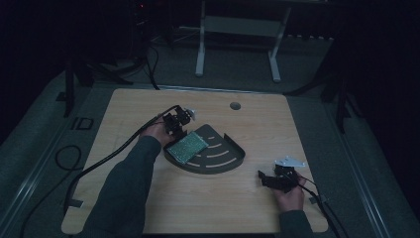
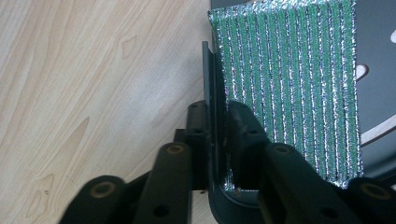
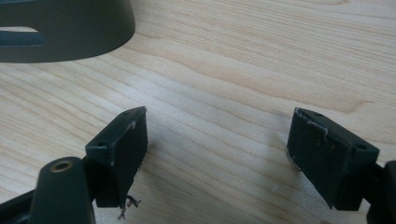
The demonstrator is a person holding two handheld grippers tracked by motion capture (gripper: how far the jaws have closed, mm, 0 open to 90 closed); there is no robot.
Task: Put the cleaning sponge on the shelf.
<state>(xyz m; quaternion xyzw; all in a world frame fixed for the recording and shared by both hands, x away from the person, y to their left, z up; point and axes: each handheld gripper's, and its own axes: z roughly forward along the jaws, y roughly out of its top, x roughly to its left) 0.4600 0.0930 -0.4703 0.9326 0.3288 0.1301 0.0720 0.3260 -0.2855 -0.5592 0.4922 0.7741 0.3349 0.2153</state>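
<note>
High view, left to right: left hand-held gripper [image 1: 184,119] sits at the tray's [image 1: 233,161] left wall, jaws slightly parted, straddling the wall without clamping; one jaw lies on the sponge [image 1: 187,147]. The green sponge rests inside the dark tray at mid-desk [image 1: 148,104]. Right hand-held gripper [image 1: 270,179] rests on the desk well apart from the tray, jaws wide, holding nothing.

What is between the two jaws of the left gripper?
In the left gripper view, the upright wall of the dark tray stands between the jaws of the left gripper. The green sponge lies inside the tray, beside that wall.
</note>
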